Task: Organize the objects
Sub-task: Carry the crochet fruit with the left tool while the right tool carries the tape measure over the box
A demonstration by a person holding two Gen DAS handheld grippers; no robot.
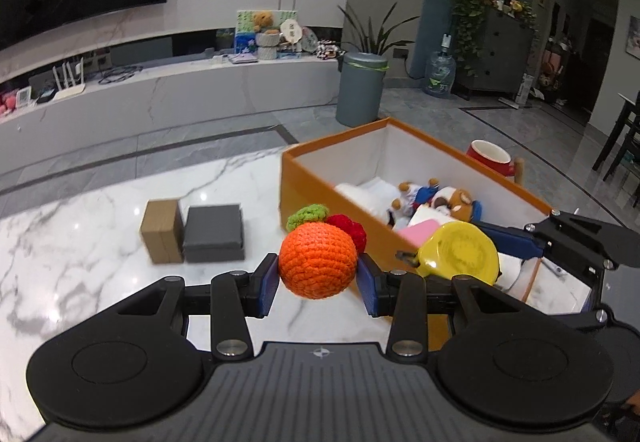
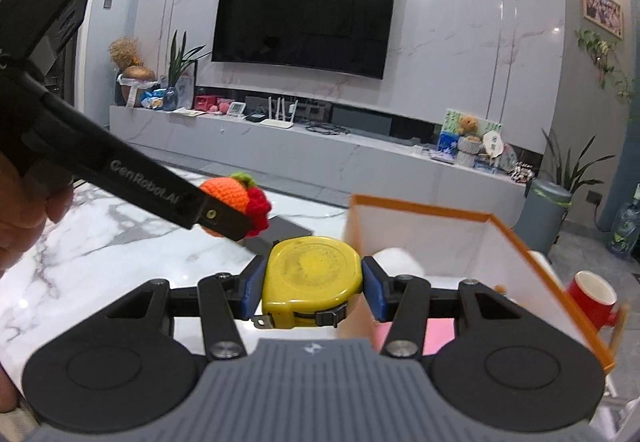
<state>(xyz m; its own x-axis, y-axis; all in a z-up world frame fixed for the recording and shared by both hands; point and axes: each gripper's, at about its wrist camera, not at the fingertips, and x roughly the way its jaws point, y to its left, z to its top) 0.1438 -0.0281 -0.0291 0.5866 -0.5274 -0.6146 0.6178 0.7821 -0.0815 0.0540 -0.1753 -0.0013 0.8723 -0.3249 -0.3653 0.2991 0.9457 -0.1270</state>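
Wooden block [image 1: 162,230] and dark gray box [image 1: 214,233] sit side by side on counter [image 1: 80,234], well left of orange box [image 1: 320,177]. Left claw [image 1: 318,274] clamped on crochet orange [image 1: 317,260], just left of orange box. Right claw [image 2: 314,282] pinching yellow tape measure [image 2: 314,278] at orange box's near edge. Plush toys [image 1: 436,197] inside.

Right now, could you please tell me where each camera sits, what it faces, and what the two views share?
Left wrist: on the left gripper, facing the orange box; jaws clamp the crocheted orange.
Right wrist: on the right gripper, facing the TV wall; jaws clamp the yellow tape measure; a hand shows at left.
Shared: both grippers, both held items, the box.
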